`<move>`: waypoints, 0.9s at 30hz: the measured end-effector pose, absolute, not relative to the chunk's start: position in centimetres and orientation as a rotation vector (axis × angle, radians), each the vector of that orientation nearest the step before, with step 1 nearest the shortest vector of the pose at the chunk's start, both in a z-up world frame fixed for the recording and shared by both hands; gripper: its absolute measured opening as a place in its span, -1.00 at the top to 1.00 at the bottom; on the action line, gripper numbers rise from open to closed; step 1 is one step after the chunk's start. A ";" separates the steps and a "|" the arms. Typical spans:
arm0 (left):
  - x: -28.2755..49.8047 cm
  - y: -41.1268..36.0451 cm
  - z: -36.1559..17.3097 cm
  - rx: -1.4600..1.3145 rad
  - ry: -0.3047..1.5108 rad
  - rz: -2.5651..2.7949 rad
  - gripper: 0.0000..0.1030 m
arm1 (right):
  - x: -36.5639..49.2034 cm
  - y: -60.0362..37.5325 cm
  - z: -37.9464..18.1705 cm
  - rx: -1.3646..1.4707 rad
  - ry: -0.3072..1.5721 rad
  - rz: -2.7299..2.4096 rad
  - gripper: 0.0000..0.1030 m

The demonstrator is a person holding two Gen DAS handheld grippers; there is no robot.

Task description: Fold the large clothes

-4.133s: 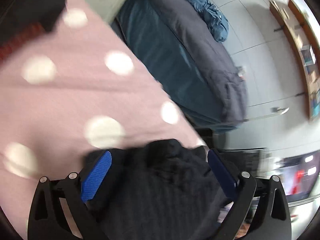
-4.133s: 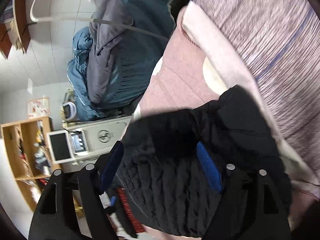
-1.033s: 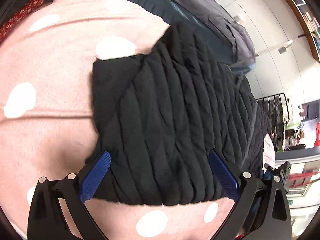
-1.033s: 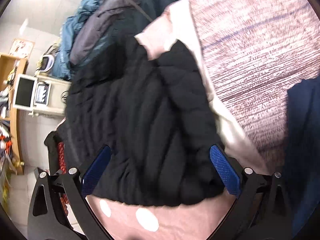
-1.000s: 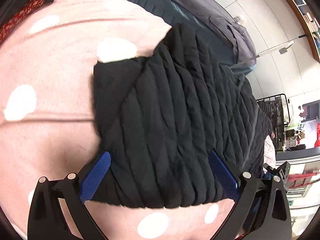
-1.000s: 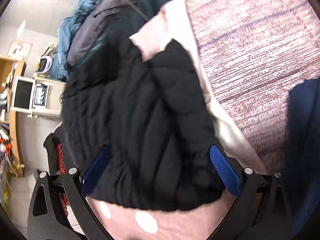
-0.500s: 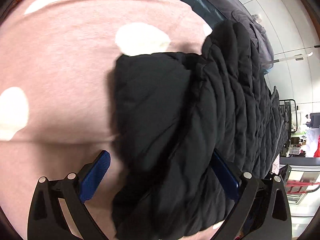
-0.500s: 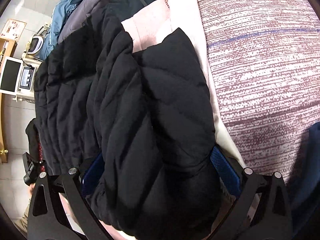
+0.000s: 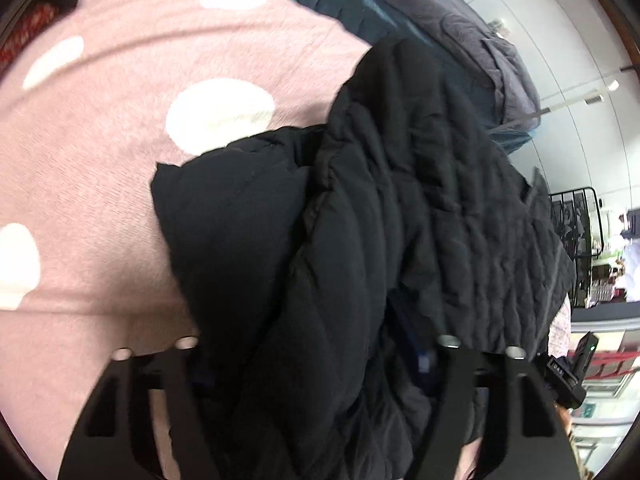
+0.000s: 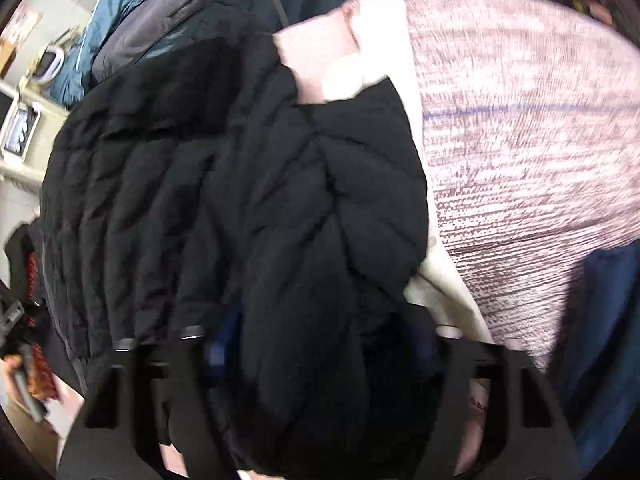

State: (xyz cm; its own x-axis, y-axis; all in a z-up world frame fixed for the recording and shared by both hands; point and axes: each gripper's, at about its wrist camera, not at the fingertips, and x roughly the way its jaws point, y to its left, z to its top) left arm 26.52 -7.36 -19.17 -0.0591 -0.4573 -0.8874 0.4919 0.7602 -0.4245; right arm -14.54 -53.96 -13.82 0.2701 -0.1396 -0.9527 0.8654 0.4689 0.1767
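- Left wrist view: the black puffer jacket [image 9: 360, 240] is bunched over the pink dotted blanket [image 9: 100, 152], filling the picture from the centre out to 3 o'clock and down to 6. The left tool [image 9: 308, 364] has just been closing, and a fat roll of jacket sits between its jaws. One blue pad [image 9: 420, 356] peeks out at about 5 o'clock, pressed into the fabric; the other is buried. So I'd call it pinching the jacket edge.
- If I were doing this step, I'd check the bite has caught both layers of the folded edge, not only the slippery top shell. Puffy stuff squeezes out of a shallow pinch.
- The flat flap at 9 o'clock of the bundle lies loose on the blanket. Lift slowly so it doesn't drag and unfold.
- Right wrist view: same jacket [image 10: 240, 208], running from 9 o'clock to the centre, with a knitted mauve cover [image 10: 540, 140] off at 2 o'clock and a cream blanket edge [image 10: 440, 292] just beside the jacket at 4. The right tool [image 10: 320, 352] has also just been closing, with a thick wad of jacket between its jaws and blue barely showing on either side. Looks like a grip on the jacket too.
- Watch that cream edge: it's right next to the jaw at 4 o'clock and could get snagged along.
- Move both tools together at matching height, or the fold goes crooked.
- A pile of dark coats [image 10: 192, 12] sits at 11 o'clock; carry the fold clear of it.
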 end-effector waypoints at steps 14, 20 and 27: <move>19.3 -6.7 -7.8 0.082 1.227 -0.897 0.48 | -14.5 -45.8 -2.3 0.523 0.967 -0.764 0.70; 14.1 -8.2 -0.8 0.113 1.085 -1.053 0.48 | -17.6 -43.7 5.2 0.412 0.861 -0.775 0.75; 4.0 -14.6 7.1 0.189 0.896 -1.357 0.48 | -28.0 -42.6 13.5 0.417 0.732 -0.938 0.76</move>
State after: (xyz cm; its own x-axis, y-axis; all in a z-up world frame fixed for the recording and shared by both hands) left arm 4.03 -14.63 7.06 -0.0521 -0.7597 -0.6482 0.8947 0.2529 -0.3683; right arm -28.02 -42.56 13.50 0.3808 -0.5749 -0.7242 0.8420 0.5392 0.0147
